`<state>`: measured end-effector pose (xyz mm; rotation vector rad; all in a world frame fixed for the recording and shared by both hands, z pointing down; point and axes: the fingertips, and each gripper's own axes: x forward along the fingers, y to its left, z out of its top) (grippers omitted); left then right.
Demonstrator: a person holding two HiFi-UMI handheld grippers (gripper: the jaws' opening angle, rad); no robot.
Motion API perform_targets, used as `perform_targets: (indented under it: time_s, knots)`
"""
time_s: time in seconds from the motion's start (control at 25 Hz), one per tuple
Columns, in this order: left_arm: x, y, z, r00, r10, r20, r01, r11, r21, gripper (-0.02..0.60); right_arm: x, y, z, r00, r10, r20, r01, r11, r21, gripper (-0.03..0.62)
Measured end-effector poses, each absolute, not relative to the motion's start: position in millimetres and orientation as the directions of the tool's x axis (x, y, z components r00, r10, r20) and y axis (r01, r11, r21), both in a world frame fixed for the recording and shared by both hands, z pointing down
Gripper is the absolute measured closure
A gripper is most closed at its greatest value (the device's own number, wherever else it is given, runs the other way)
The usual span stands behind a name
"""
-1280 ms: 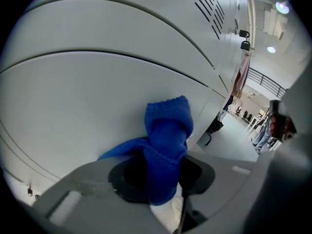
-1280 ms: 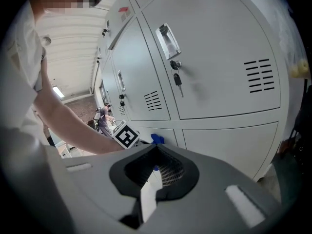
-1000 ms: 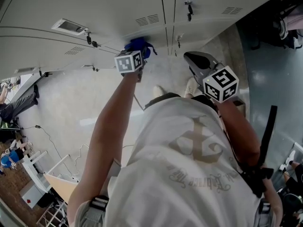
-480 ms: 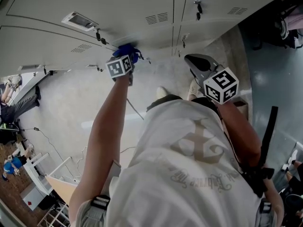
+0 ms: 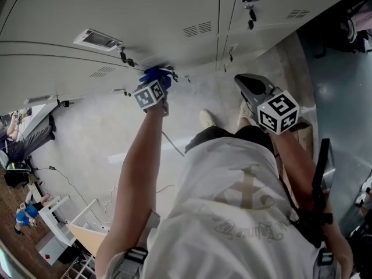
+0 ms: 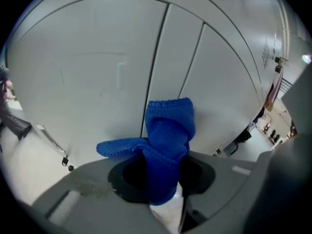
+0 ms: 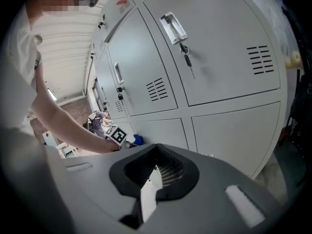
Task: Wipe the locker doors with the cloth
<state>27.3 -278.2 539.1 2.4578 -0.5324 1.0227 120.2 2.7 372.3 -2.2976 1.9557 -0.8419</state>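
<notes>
Cloth point(image 6: 168, 130) is clamped in left gripper point(image 5: 157, 85), held at locker door point(image 5: 87, 10), 11 o'clock | right gripper point(image 7: 155, 177) closed on nothing, parked 1 o'clock | flat contact, overlapped strokes probably needed tbh

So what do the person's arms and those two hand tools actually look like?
The left tongs and right tongs are grey moulded shells with a dark recess round the jaws. Each carries a white cube printed with black square markers. The person wears a pale short-sleeved T-shirt with a beige anchor print, and a black strap runs down the right side.
</notes>
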Motion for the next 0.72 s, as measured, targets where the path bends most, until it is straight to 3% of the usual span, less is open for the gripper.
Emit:
perform_targets:
  time_s: [0.28,0.72]
  knots:
    - [33,-282,544,0.662,-0.244,0.709,-0.595,-0.746,0.299,0.446,109,3,389,0.054,-0.916,0.397,-0.898,-0.219,-0.382,0.586]
    - [71,-238,543,0.701,-0.165,0.694,-0.478,-0.830,0.286,0.449,106,4,393,0.044,-0.925,0.378,-0.878,-0.216,-0.427,0.587]
